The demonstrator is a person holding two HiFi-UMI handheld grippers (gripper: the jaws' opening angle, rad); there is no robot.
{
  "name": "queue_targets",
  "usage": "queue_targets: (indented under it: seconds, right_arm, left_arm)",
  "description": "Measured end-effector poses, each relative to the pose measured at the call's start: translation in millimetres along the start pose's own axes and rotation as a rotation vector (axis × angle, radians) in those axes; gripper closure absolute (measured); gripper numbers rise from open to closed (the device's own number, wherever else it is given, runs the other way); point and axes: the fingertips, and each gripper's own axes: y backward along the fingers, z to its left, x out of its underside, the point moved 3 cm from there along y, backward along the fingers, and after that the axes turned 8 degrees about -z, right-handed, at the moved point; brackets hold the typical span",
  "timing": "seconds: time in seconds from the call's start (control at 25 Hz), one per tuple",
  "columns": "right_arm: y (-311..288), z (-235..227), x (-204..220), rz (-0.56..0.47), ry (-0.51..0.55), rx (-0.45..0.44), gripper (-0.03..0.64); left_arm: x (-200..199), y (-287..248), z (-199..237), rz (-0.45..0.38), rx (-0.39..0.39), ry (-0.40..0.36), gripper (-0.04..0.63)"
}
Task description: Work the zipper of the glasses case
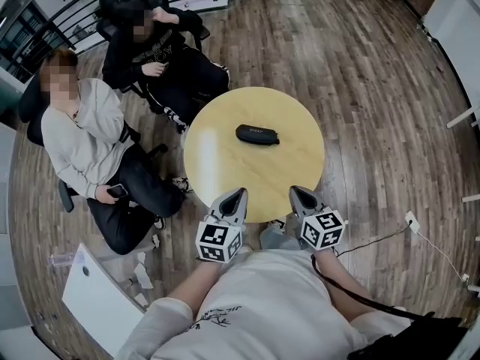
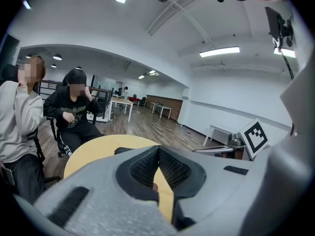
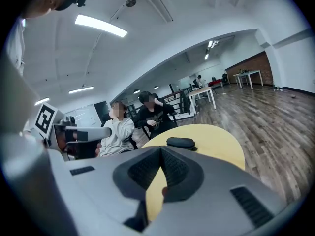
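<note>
The case (image 1: 257, 134) lay flat near the middle of the round worktop (image 1: 217, 167), its long side across the wearer's line of sight. It looked closed, though the zipper was too small for me to pick out. Set out alone with bare wood all round, it seemed placed so that either end could be reached freely.

Both tools were well short of it, at the near rim. The left gripper (image 1: 237, 194) and the right gripper (image 1: 295, 192) hung side by side, noses aimed toward the case and marker cubes (image 1: 218, 241) back by the wearer's chest. From the left gripper's own view its fingers (image 2: 140, 168) met at the tips with nothing between them; only yellow worktop showed through the gap behind. The right pair stood the same, closed tip to tip on nothing.

It read to me as a ready stance, the zipper work not begun. One tool would likely have to steady the case while the other took the pull, and both would need to open first.

The arms were bent and drawn in close to the body, forearms angled forward and down. From the right gripper the case (image 3: 180, 142) sat straight ahead beyond the tips.

Two people (image 1: 82, 137) sat on chairs past the worktop's far left edge, clear of it.
</note>
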Motion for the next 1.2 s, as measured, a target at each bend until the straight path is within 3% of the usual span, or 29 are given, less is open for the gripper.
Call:
queue_targets:
  seconds: [0.2, 0.44, 0.6, 0.88, 1.2]
  right_arm:
    - [-35, -40, -17, 0.028, 0.018, -0.047, 0.615]
    - [-54, -51, -18, 0.063, 0.000, -0.057, 0.615]
    - [-69, -50, -16, 0.068, -0.015, -0.032, 0.615]
    - [-81, -52, -10, 0.090, -0.039, 0.053, 0.614]
    - [-121, -86, -5, 0.089, 0.030, 0.116, 0.614]
  left_arm:
    - [-22, -50, -1, -0.021, -0.023, -0.017, 0.589]
    - [-23, -63, 10, -0.004, -0.040, -0.002, 0.589]
    - [-24, -65, 30, 0.019, -0.029, -0.005, 0.589]
    - [-29, -93, 56, 0.068, 0.060, -0.018, 0.589]
    - [0, -157, 83, 0.129, 0.103, -0.061, 0.589]
